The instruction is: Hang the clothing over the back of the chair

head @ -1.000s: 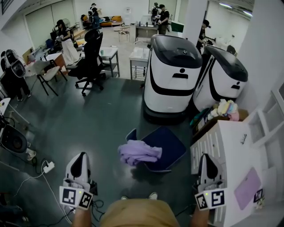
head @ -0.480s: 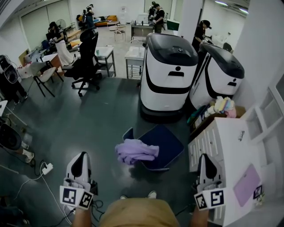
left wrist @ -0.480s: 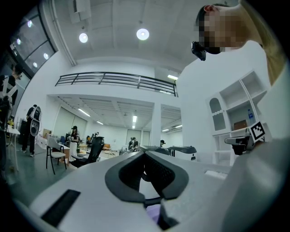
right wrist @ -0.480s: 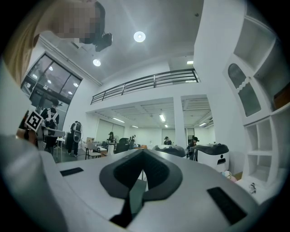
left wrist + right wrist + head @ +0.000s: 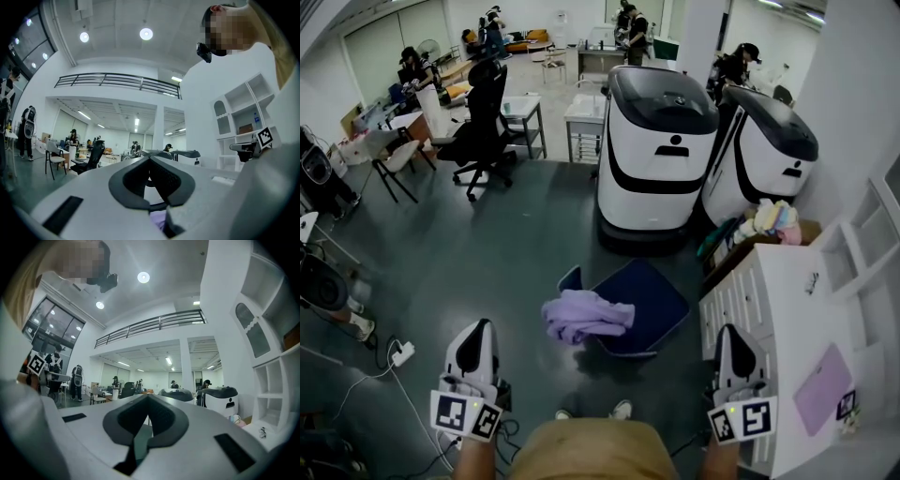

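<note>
Standing over a blue chair [image 5: 642,300], the person holds the left hand-held gripper [image 5: 478,330] and the right hand-held gripper [image 5: 729,333] low and level, each with its jaws pressed together on nothing. The lilac clothing [image 5: 586,317] lies bunched at the chair's left edge, well apart from both; whether that edge is the back or the seat rim I cannot tell from above. So the scene fits either a heap waiting to be lifted or one already laid there. Any further handling would call for open jaws and a reach forward and down. A white cabinet [image 5: 769,319] crowds the right hand-held gripper, two white machines [image 5: 656,141] stand behind the chair, and a power strip [image 5: 401,353] with its cable lies on the floor at the left
</note>
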`<action>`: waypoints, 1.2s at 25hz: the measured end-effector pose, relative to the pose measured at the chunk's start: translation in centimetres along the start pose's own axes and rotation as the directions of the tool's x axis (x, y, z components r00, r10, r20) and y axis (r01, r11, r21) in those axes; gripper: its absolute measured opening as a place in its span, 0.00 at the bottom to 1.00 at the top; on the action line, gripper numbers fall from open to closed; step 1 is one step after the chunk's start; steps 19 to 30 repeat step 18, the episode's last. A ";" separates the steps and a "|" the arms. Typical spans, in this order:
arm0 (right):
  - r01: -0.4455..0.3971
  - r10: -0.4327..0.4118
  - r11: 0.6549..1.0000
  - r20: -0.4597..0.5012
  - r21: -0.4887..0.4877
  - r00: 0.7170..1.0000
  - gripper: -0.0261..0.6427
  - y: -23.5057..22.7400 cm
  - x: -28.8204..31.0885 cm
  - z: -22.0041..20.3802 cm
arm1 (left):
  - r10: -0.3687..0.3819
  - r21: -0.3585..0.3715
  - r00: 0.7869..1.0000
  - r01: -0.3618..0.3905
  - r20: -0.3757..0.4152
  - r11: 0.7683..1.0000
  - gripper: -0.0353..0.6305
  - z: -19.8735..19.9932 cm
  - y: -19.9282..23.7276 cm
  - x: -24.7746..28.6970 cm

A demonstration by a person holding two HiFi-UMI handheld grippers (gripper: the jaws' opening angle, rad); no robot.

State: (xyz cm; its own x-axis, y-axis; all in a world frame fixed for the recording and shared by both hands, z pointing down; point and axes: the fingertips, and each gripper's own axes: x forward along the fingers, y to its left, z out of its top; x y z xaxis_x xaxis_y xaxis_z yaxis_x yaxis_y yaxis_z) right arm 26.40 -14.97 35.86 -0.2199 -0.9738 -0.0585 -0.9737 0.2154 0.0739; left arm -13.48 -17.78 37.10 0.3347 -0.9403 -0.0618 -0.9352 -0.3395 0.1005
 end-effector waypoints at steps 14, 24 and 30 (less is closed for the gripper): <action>-0.032 0.032 0.999 0.007 -0.002 0.999 0.04 -2.0 0.9 0.2 | 0.022 0.013 1.000 -0.022 0.007 1.000 0.06 0.5 -2.1 1.0; -0.047 0.047 0.999 0.011 -0.009 0.999 0.04 -2.1 1.2 0.4 | 0.032 0.015 0.999 -0.032 0.011 0.999 0.06 0.8 -2.4 1.0; -0.047 0.047 0.999 0.011 -0.009 0.999 0.04 -2.1 1.2 0.4 | 0.032 0.015 0.999 -0.032 0.011 0.999 0.06 0.8 -2.4 1.0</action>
